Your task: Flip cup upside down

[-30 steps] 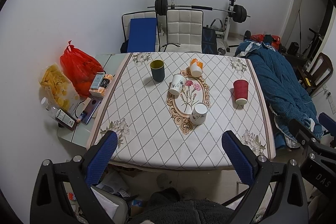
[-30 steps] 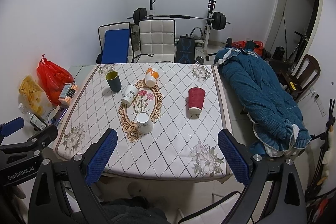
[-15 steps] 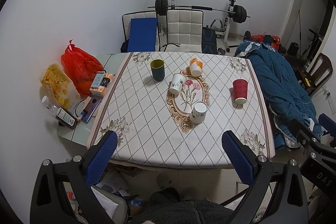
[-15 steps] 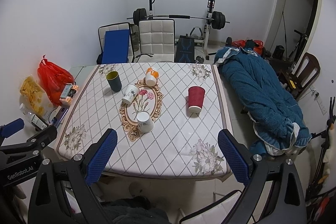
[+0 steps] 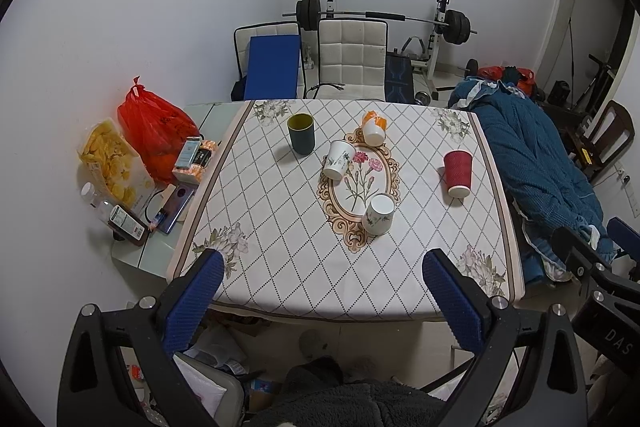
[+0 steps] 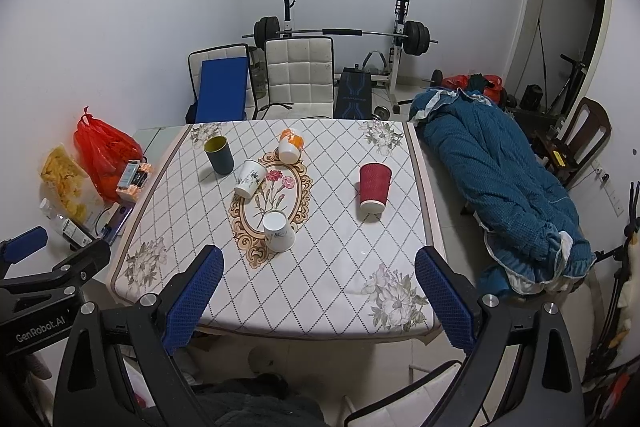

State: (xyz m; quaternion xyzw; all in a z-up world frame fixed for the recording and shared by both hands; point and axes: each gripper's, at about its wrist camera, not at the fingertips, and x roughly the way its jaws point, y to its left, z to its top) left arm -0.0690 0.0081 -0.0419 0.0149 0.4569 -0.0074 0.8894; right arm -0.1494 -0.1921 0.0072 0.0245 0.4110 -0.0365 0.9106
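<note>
Several cups stand on the patterned tablecloth (image 5: 280,235). A dark green cup (image 5: 301,133) stands mouth up at the back left. A white floral cup (image 5: 339,159), an orange and white cup (image 5: 374,127), another white cup (image 5: 378,215) and a red paper cup (image 5: 458,173) stand upside down. In the right wrist view the green cup (image 6: 219,155) and the red cup (image 6: 373,187) show too. My left gripper (image 5: 324,291) is open and empty, held above the table's near edge. My right gripper (image 6: 320,287) is open and empty too.
A red bag (image 5: 154,131), a snack bag (image 5: 114,163), boxes and a phone lie on a side table at the left. Two chairs (image 5: 352,59) and a barbell rack stand behind the table. A blue quilt (image 5: 532,159) lies at the right.
Both views have drawn back very slightly from the table. The cups have not moved and both grippers stay open.
</note>
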